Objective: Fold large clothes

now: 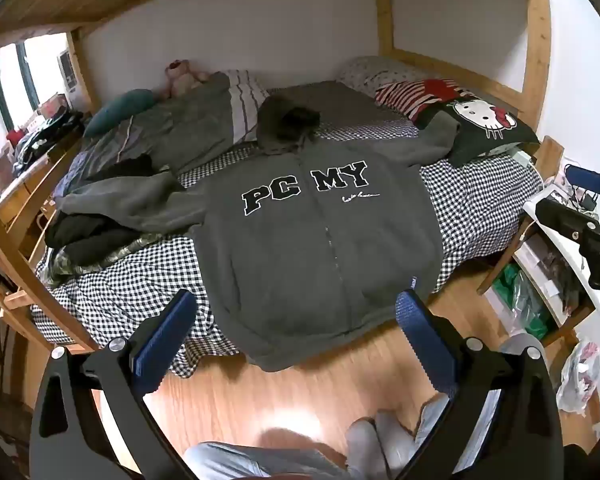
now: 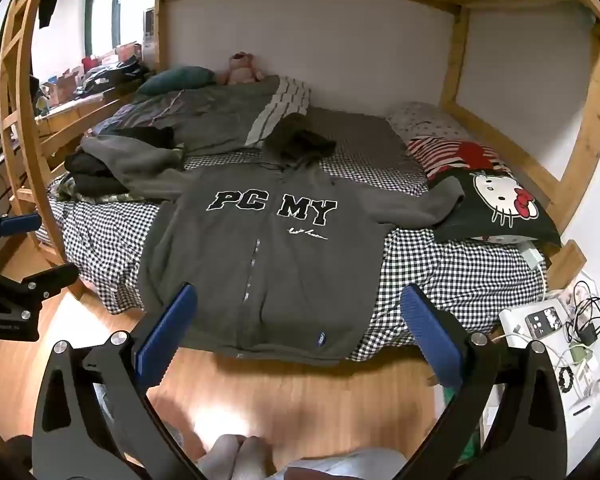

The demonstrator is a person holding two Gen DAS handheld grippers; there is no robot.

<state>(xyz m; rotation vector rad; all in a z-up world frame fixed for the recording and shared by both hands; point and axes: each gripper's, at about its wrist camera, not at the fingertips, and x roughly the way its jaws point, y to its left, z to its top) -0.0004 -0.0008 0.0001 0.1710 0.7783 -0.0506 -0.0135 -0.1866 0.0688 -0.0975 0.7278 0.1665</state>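
A big grey zip hoodie point(image 1: 300, 240) with "PC MY" lettering lies face up and spread flat on the checkered bed point(image 1: 112, 280), hem hanging over the near edge, hood at the far end. Its left sleeve drapes over a clothes pile point(image 1: 100, 208); the other sleeve reaches toward the cat-print pillow point(image 1: 488, 128). My left gripper point(image 1: 296, 308) hovers open in front of the hem, nothing between its blue pads. In the right wrist view the hoodie point(image 2: 268, 264) lies the same way, and my right gripper point(image 2: 300, 304) stands open short of the hem, holding nothing.
Wooden bunk frame posts point(image 2: 32, 160) flank the bed. A folded grey blanket point(image 2: 220, 112), teal pillow point(image 2: 176, 78) and plush toy point(image 2: 242, 68) lie at the back. A shelf with cables and chargers point(image 2: 556, 328) stands at the right. A person's feet point(image 2: 240, 456) rest on the wooden floor.
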